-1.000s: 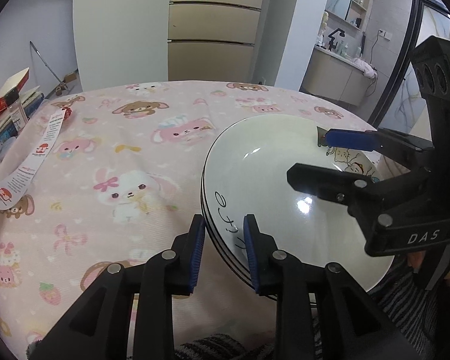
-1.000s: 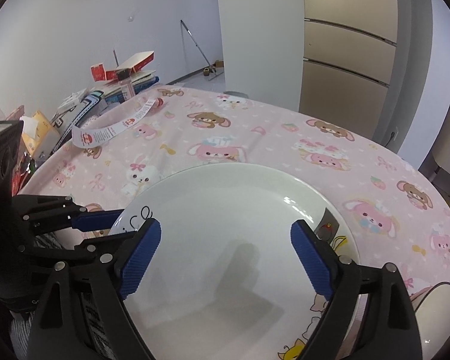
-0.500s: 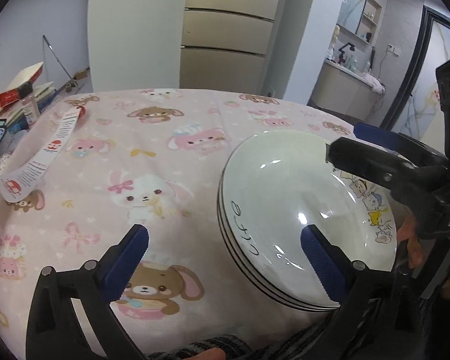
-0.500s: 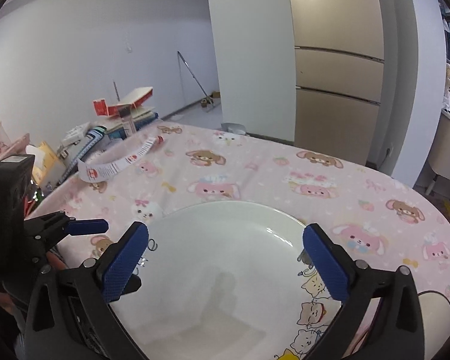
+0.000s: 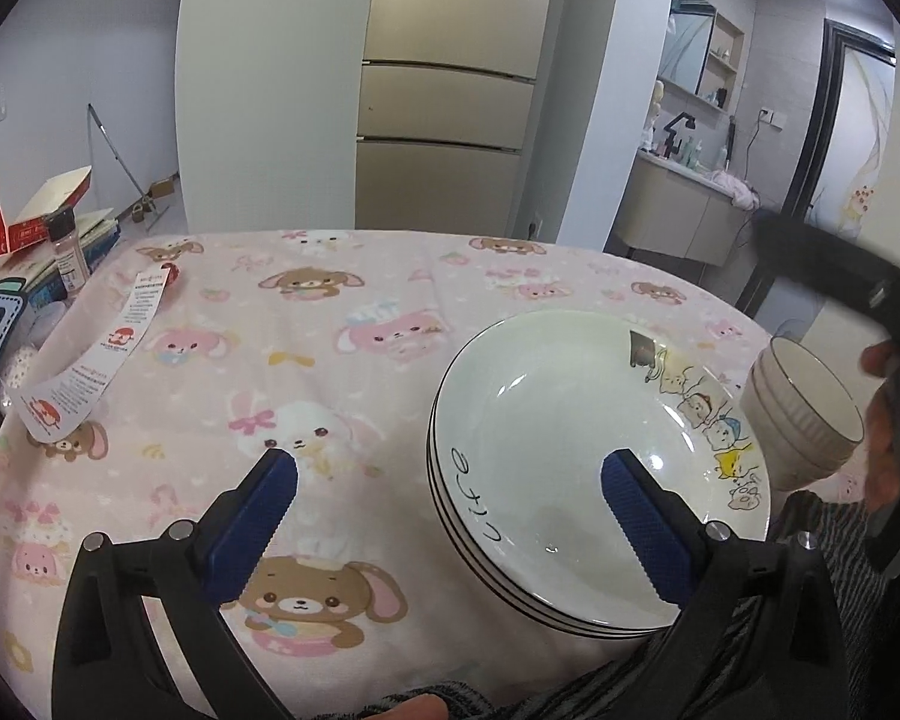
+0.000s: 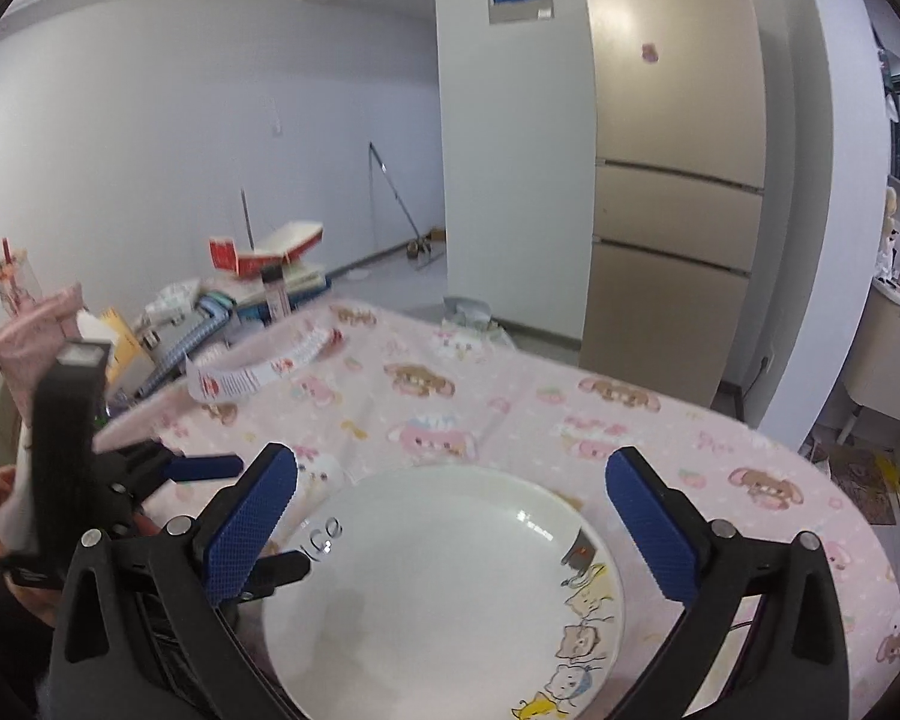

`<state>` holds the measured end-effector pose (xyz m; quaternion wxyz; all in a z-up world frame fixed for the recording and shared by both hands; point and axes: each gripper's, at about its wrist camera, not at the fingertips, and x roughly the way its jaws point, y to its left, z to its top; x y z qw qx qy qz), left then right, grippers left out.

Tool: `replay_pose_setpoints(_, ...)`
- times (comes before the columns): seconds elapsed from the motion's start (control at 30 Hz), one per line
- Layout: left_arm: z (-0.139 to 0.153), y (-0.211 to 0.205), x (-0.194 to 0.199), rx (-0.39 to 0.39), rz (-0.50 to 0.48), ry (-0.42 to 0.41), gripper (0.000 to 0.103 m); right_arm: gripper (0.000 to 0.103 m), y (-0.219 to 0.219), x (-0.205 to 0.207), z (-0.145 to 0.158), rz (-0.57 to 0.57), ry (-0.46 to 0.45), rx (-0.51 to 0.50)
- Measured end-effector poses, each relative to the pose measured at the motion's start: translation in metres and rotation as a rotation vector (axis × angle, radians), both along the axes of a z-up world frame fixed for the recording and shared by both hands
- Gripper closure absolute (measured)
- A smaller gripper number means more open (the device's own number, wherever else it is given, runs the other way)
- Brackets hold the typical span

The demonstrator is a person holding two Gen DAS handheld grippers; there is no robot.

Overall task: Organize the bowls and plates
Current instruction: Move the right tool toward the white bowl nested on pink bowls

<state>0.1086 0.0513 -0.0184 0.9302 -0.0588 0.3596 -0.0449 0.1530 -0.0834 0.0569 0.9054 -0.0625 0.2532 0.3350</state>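
My left gripper [image 5: 450, 474] and right gripper [image 6: 450, 480] both stand wide, holding nothing, above the stack of plates [image 5: 594, 468]: glossy white rounds, dark-rimmed, with cartoon cats, resting on the pink printed tablecloth [image 5: 330, 324]. A ribbed bowl [image 5: 801, 414] sits just beside it. A second ago, my left jaws pinched the stack's rim.

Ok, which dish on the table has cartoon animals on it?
The top plate of the stack, with animals along its right rim. The ribbed bowls beside it are plain with a dark rim line.
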Motion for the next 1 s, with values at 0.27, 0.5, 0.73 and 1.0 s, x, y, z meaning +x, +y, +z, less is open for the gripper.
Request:
replay_pose_setpoints(0.27,0.029,-0.016,-0.016,-0.032,-0.025,-0.07,0.0,0.0,-0.043,-0.022,0.032,-0.029,-0.059,0.003)
replay_pose_setpoints(0.5,0.054,-0.066,-0.012,-0.127,-0.17,-0.024,0.0,0.0,-0.083,-0.031,0.039,-0.081,-0.062,0.032)
replay_pose_setpoints(0.73,0.052,-0.123,-0.018,-0.106,-0.261,0.046,0.0,0.0,-0.114,-0.033,0.027,-0.12,-0.035,0.019)
replay_pose_setpoints(1.0,0.05,-0.153,-0.018,-0.182,-0.293,0.124,0.0,0.0,-0.158,-0.02,0.004,-0.145,0.07,0.025)
